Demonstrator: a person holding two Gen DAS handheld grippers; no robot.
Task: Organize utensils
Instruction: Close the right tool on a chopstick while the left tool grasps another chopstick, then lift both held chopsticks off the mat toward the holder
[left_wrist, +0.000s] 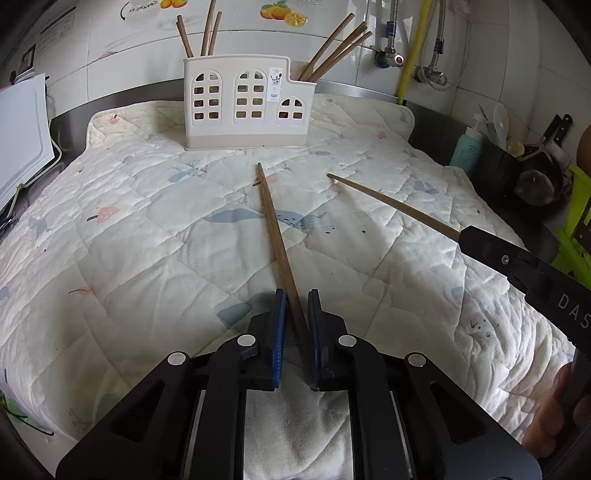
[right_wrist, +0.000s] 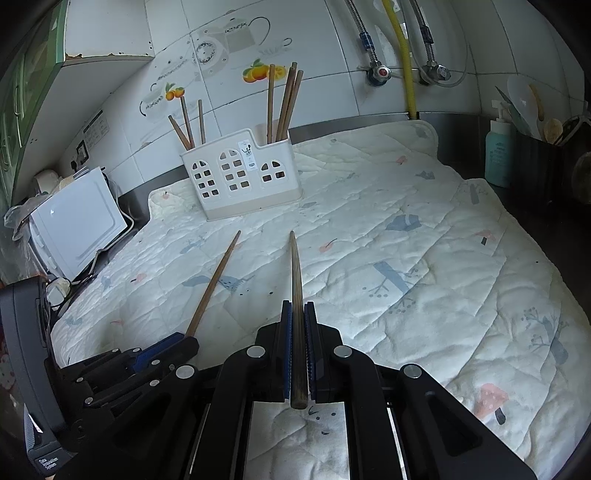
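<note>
Left wrist view: a chopstick is seen at lower centre between the pads of the left gripper; whether it is truly clamped cannot be told. In the right wrist view, a second chopstick is gripped firmly by the right gripper. The utensil holder stands at upper centre on the quilted mat, with chopsticks already standing in its end compartments. These two chopsticks are judged the only ones left to be placed
</note>
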